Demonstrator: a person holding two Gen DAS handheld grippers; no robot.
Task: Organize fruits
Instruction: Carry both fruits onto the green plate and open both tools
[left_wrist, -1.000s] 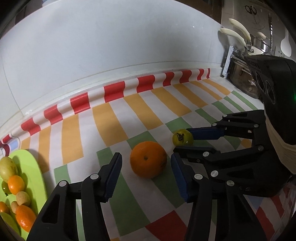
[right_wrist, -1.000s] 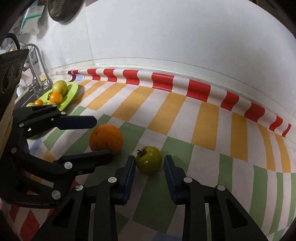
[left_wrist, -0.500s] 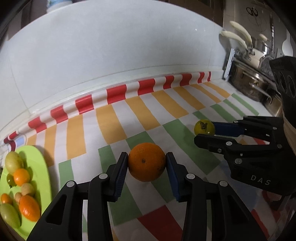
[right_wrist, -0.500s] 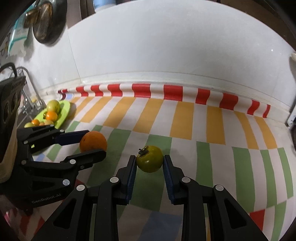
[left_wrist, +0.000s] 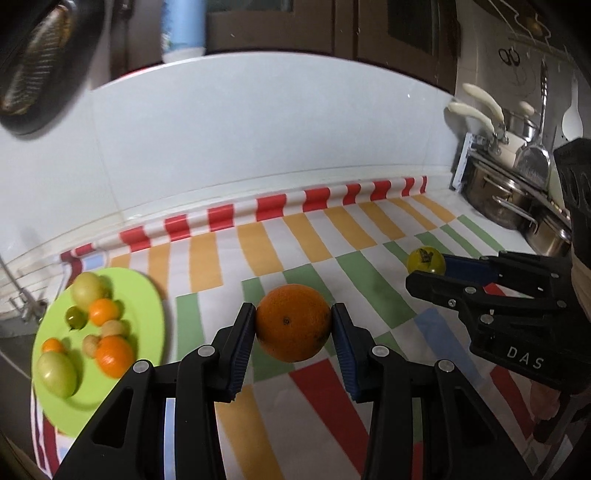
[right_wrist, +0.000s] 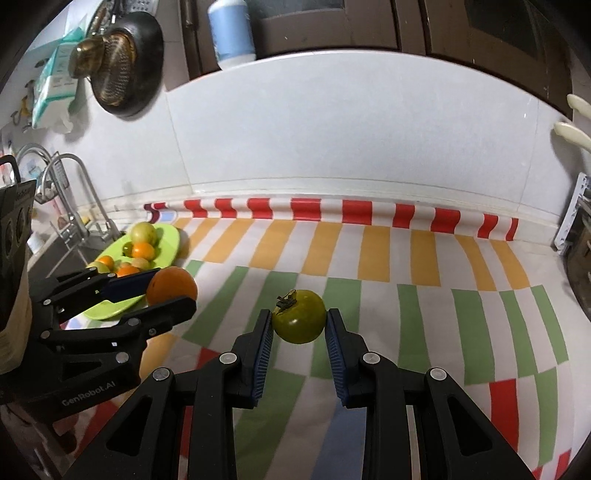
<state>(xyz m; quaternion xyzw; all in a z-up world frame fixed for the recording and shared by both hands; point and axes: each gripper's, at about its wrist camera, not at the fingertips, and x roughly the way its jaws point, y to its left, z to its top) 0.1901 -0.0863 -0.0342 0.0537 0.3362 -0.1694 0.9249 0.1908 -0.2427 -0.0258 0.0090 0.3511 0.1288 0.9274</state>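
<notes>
- The left black two-finger gripper (left_wrist: 293, 325) reaches forward, its blue-padded fingers (left_wrist: 240, 341) pressed against both sides of a round orange fruit (left_wrist: 293, 326), held above the surface.
- The right black two-finger gripper (right_wrist: 299, 326) also points forward, its blue-padded fingers (right_wrist: 264, 345) clamped on a small green tomato with a dry stem (right_wrist: 300, 321).
- The two grippers sit side by side, apart, each seen at the edge of the other's view.

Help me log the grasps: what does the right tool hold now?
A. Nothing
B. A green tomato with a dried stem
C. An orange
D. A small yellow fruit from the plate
B: in the right wrist view, the right tool is shut on the green tomato, its pads against both sides.
</notes>
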